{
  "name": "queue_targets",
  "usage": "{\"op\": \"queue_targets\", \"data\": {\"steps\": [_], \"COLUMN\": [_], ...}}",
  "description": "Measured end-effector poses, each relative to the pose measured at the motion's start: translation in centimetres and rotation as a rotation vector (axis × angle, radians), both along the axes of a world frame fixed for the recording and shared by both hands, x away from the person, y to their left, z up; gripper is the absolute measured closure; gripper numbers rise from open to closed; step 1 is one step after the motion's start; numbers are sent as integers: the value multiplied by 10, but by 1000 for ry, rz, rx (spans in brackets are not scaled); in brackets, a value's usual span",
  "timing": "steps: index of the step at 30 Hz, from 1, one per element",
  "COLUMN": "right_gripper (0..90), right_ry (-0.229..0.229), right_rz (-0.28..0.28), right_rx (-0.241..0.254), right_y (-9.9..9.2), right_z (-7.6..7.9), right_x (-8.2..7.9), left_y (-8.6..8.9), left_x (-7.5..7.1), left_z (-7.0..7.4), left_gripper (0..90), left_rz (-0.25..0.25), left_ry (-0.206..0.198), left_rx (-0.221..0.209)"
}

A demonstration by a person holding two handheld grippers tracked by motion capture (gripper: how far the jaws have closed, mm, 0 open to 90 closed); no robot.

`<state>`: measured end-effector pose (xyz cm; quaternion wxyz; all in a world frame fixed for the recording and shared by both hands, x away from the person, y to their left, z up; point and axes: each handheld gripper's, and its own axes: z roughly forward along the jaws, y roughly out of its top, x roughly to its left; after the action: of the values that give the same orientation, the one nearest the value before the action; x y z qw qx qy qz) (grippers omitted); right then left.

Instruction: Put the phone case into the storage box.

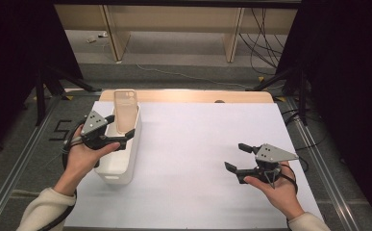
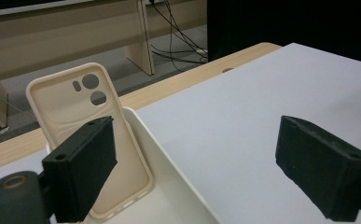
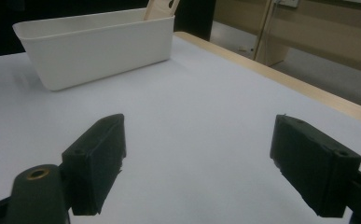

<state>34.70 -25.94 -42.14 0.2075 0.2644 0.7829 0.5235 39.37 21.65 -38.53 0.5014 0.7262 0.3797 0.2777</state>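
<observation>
A beige phone case (image 1: 125,109) stands upright in the far end of a white bin (image 1: 107,171) at the table's left side. My left gripper (image 1: 120,127) hovers over the bin just in front of the case, open. In the left gripper view the case (image 2: 75,112) leans on the bin's end wall behind the left jaw, while the right jaw hangs over the white sheet outside the bin rim (image 2: 178,172); nothing is gripped by the left gripper (image 2: 194,156). My right gripper (image 1: 235,156) is held open and empty low over the sheet at the right, well apart from the bin (image 3: 99,46).
A white sheet (image 1: 198,139) covers the wooden table (image 1: 193,96), whose far edge shows as a tan strip. Black stand legs (image 1: 54,79) flank the table on the floor, and cables (image 1: 263,43) trail beyond it by wooden furniture.
</observation>
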Motion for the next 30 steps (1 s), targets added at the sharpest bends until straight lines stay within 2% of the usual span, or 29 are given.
{"op": "queue_targets", "data": {"steps": [30], "right_gripper": [194], "right_ry": [1], "right_rz": [1], "right_rx": [2], "right_y": [0], "right_z": [0], "right_x": [0], "left_y": [-11], "left_x": [-25], "left_z": [-5], "left_gripper": [128], "left_rz": [-60], "left_ry": [-3], "left_rx": [5]}}
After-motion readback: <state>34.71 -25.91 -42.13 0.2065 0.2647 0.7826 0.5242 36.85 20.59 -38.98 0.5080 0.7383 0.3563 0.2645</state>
